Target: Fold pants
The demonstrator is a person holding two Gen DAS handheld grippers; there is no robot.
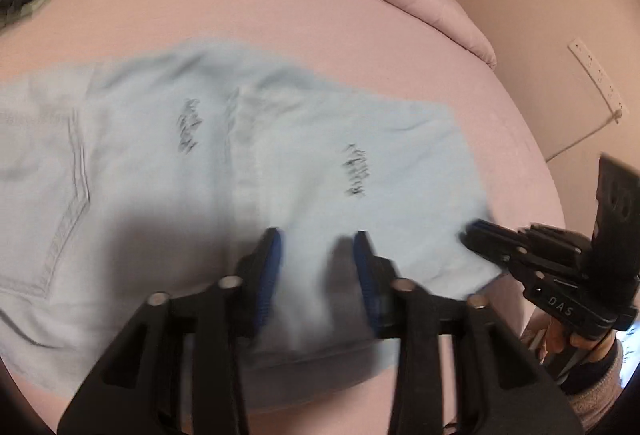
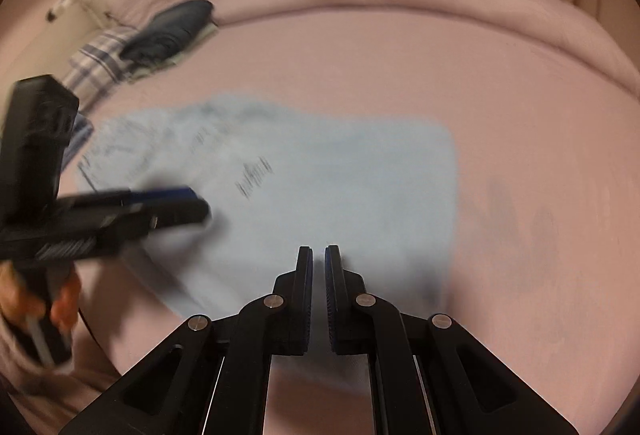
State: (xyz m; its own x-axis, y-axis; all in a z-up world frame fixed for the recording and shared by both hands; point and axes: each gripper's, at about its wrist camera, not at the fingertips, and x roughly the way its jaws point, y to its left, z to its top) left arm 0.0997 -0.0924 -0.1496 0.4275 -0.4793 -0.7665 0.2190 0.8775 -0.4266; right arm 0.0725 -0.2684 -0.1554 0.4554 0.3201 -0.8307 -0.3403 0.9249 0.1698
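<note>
We are holding the left tongs (image 1: 318,235) parted over the pale pants (image 1: 280,155), lying on the bed (image 1: 280,15) ahead of both. The right tongs (image 2: 319,249) are nearly closed, empty. Soft, limp denim; we judge the doubled near edge the best hold.

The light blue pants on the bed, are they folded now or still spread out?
Folded at least once. The pants form a short rectangle: two ripped knee patches lie side by side near a back pocket, and one layer's edge crosses the middle.
</note>
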